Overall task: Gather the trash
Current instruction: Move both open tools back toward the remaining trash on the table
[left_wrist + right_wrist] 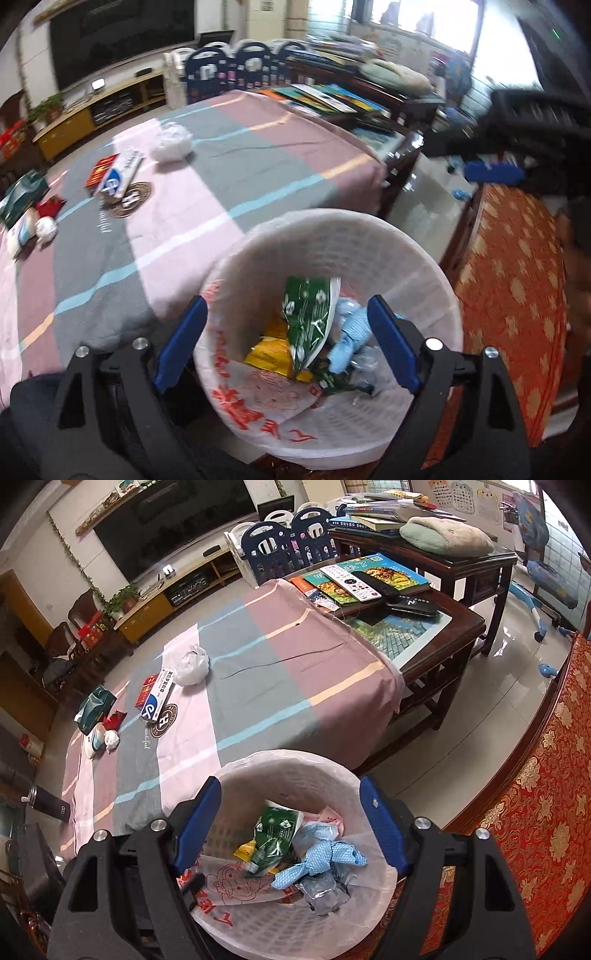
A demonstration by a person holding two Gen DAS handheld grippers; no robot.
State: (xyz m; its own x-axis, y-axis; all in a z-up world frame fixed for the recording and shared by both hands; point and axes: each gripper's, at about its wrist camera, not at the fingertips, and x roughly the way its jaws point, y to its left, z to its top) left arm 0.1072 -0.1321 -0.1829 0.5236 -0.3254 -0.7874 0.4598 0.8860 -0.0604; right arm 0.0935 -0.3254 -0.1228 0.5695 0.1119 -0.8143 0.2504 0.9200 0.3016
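Observation:
A white lined trash basket (424, 266) (325, 766) stands by the cloth-covered table, holding a green wrapper (308, 314) (275, 834), a yellow packet (271, 354) and a blue cloth (317, 862). My left gripper (286, 343) hovers open and empty over the basket. My right gripper (290, 825) is also open and empty above it. On the table lie a crumpled white bag (171, 142) (192, 664), a blue-white box (118, 177) (157, 698), a red packet (146, 688), a paper ball (46, 229) (110, 738) and a green packet (96, 709).
Books and remote controls (351, 581) lie on the dark wooden table end. A dark bottle (50, 803) stands on the floor at left. A red patterned sofa (535, 812) borders the right. A TV stand (177, 583) is at the back.

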